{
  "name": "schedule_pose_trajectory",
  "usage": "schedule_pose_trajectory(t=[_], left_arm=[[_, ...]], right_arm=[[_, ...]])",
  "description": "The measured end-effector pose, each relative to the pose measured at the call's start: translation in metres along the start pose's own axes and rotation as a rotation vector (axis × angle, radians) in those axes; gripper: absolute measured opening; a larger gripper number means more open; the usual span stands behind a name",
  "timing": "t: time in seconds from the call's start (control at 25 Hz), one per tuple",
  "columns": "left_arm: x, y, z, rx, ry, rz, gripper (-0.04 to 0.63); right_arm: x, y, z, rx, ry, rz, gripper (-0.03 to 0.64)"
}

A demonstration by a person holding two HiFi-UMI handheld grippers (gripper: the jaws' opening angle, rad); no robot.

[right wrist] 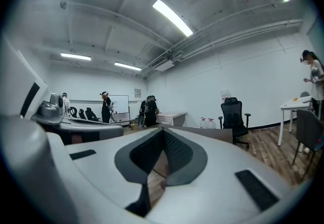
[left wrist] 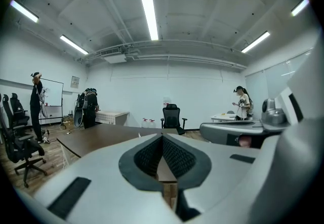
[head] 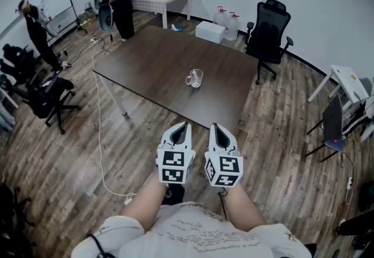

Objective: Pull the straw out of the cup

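While we hold left gripper (head: 183,126) and right gripper (head: 217,127), jaws together, empty, cup (head: 196,78) on table (head: 152,58), straw indiscernible.

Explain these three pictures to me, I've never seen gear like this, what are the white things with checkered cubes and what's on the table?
There is no robot here. A person holds a gripper in each hand, the left gripper and the right gripper; the marker cubes are part of them. The wide picture comes from a camera on the person's head, looking down. The other two come from cameras riding on each gripper, looking along its jaws. Both grippers are shut and hold nothing. Ahead stands a dark table with one clear cup on it; a straw is too small to make out.
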State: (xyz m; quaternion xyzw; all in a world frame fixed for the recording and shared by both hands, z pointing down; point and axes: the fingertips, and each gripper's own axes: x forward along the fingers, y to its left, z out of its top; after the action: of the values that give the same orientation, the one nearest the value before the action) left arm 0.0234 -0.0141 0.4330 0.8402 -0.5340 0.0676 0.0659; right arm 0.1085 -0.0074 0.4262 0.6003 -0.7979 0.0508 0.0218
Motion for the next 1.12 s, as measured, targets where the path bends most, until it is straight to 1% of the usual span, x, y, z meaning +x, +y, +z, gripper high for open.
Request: schedule_pose_trajectory(t=[0.16, 0.48, 0.64, 0.84, 1.12], left_arm=[[0.040, 0.026, 0.007, -0.005, -0.002, -0.014, 0.003], [0.114, 0.073, 0.022, -0.012, 0.010, -0.061, 0.003], [0.149, 0.096, 0.026, -0.022, 0.025, -0.072, 0.003], [0.185, 0.118, 0.032, -0.023, 0.038, -0.083, 0.003], [0.221, 0.155, 0.024, -0.027, 0.061, -0.125, 0.003]], right_arm=[[0.044, -0.006, 0.007, -0.005, -0.020, -0.014, 0.015], [0.128, -0.013, 0.013, -0.011, 0.009, -0.040, 0.015], [0.169, -0.019, 0.014, -0.009, 0.030, -0.047, 0.015], [0.210, -0.027, 0.017, -0.004, 0.043, -0.055, 0.015], [0.260, -0.018, 0.005, -0.001, 0.074, -0.074, 0.015]])
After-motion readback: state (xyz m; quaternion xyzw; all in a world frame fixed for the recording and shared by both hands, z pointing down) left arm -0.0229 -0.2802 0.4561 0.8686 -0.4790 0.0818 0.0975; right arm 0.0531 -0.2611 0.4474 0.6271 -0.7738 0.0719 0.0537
